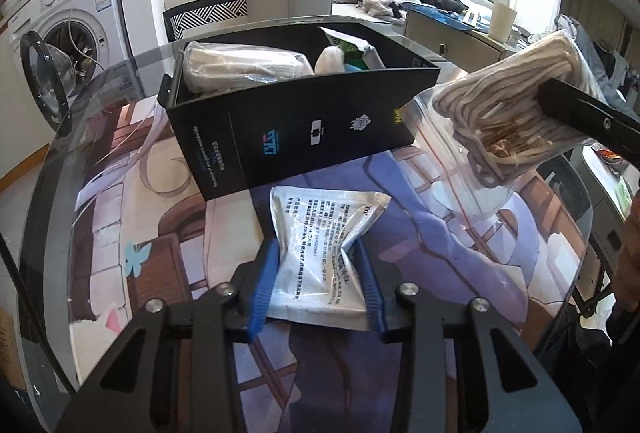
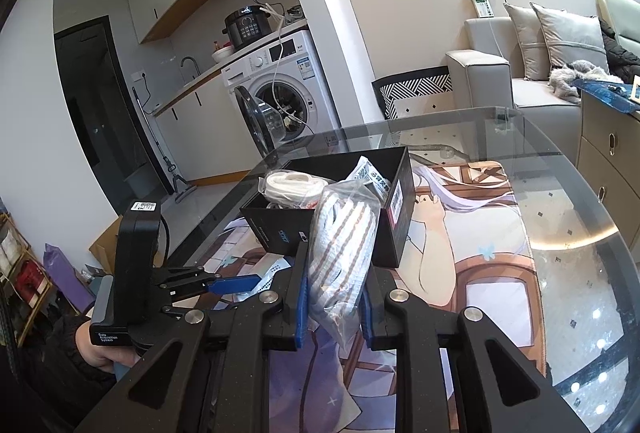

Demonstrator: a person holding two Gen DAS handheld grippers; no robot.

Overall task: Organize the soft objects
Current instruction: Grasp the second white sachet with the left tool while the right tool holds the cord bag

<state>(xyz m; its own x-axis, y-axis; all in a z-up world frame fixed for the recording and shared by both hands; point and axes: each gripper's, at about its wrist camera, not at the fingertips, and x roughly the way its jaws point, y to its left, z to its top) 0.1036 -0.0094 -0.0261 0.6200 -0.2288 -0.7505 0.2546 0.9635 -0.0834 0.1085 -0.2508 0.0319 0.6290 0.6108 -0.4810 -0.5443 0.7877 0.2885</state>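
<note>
1. Left wrist view: the left claw (image 1: pixel 318 275) has its blue pads pinched on one crinkled white pouch (image 1: pixel 320 233) printed with black text, lying on the counter (image 1: pixel 120 233) before one black box (image 1: pixel 304 121) holding several wrapped items.
2. Right wrist view: the right claw (image 2: pixel 334 307) is clamped on one clear bag of white cord (image 2: pixel 342 253), raised just before the box (image 2: pixel 400 209).

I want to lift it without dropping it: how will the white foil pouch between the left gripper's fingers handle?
The white foil pouch already creases where the left gripper pinches it, so probably soft and floppy. Its glossy film looks slippery. It looks thin, so probably light.
</note>
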